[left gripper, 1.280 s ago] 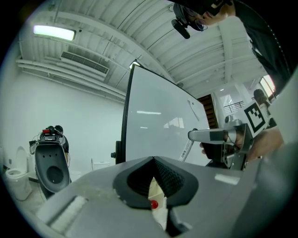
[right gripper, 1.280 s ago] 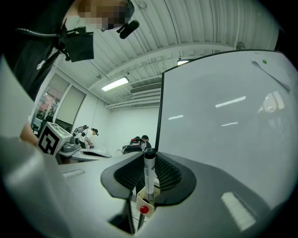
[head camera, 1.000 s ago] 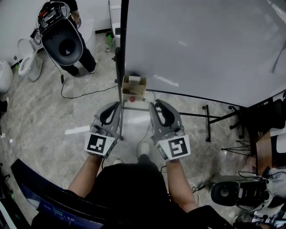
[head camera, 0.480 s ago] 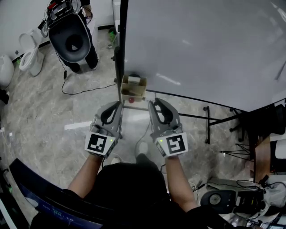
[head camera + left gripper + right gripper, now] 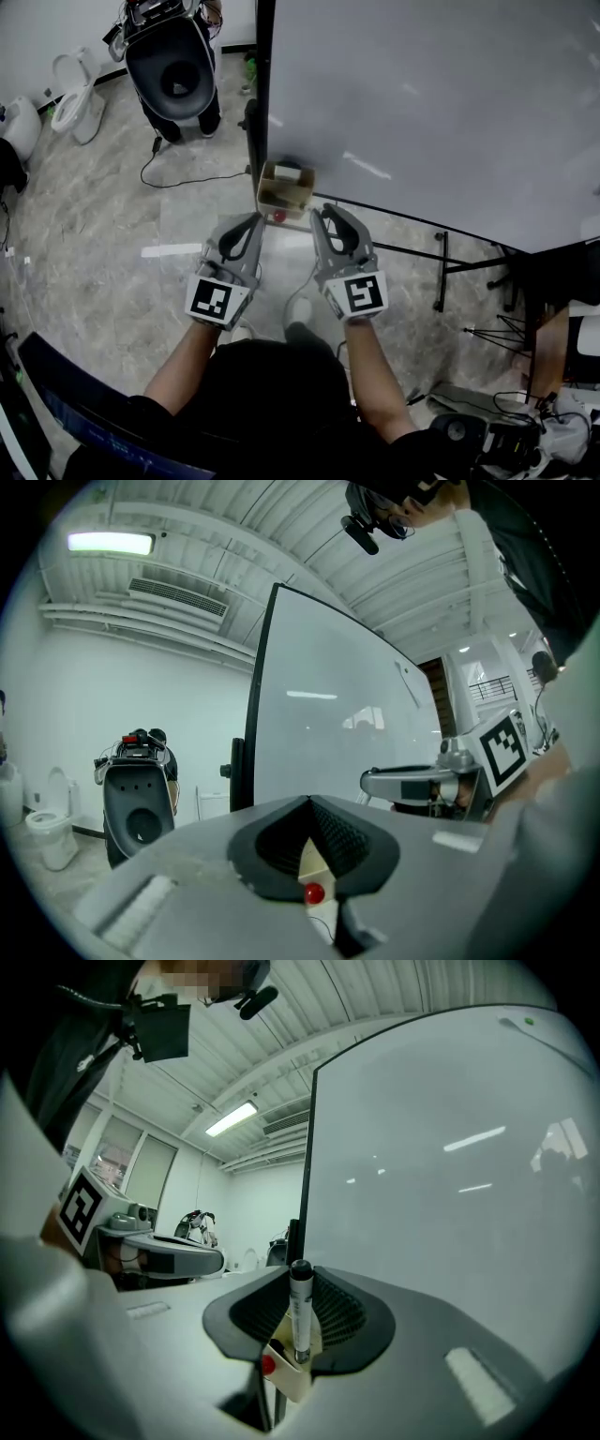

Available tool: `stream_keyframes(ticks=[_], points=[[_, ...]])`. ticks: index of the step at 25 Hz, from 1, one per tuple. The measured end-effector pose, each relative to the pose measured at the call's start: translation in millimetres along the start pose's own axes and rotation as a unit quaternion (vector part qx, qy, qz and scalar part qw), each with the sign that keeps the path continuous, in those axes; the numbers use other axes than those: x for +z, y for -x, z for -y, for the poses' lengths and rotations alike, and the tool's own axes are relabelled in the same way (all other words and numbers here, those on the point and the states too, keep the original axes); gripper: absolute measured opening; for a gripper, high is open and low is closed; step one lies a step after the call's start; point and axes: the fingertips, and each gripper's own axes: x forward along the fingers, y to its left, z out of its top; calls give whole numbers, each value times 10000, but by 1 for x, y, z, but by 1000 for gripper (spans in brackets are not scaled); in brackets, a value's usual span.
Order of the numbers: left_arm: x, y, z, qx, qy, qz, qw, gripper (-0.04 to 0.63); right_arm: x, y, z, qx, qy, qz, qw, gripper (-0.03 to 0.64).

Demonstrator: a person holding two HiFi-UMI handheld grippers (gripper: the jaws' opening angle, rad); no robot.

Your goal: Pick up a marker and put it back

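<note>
In the right gripper view a white marker (image 5: 300, 1312) with a black cap stands upright between the pads, and my right gripper (image 5: 300, 1286) is shut on it. Just behind its lower end is a small cardboard box (image 5: 292, 1379) with a red dot (image 5: 268, 1365). The head view shows this box (image 5: 284, 186) fixed at the whiteboard's (image 5: 422, 103) lower left corner. My right gripper (image 5: 323, 217) and left gripper (image 5: 255, 223) point at it side by side, just short of it. The left gripper (image 5: 311, 803) is shut and empty, with the red dot (image 5: 314, 892) seen past it.
A black machine with a round opening (image 5: 173, 70) stands on the floor at the far left, with white toilets (image 5: 75, 89) beside it and a cable (image 5: 178, 178) on the floor. The whiteboard's stand legs (image 5: 441, 272) reach out at the right. A dark desk edge (image 5: 56, 394) lies near my left.
Both grippers have come closer to the cardboard box at the whiteboard's corner, the right one more than the left. Their jaws look unchanged.
</note>
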Motion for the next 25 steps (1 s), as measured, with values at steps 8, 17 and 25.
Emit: stream_keyframes(ticks=[8, 17, 25], points=[[-11, -10, -7, 222, 72, -156, 9996, 5, -37, -19, 8, 190, -113, -301, 9993, 80], [-19, -16, -17, 531, 54, -295, 9981, 3, -71, -38, 4, 694, 393, -742, 9941, 80], [-30, -20, -18, 716, 92, -400, 9966, 3, -86, -46, -6, 1091, 856, -925, 9860, 80]])
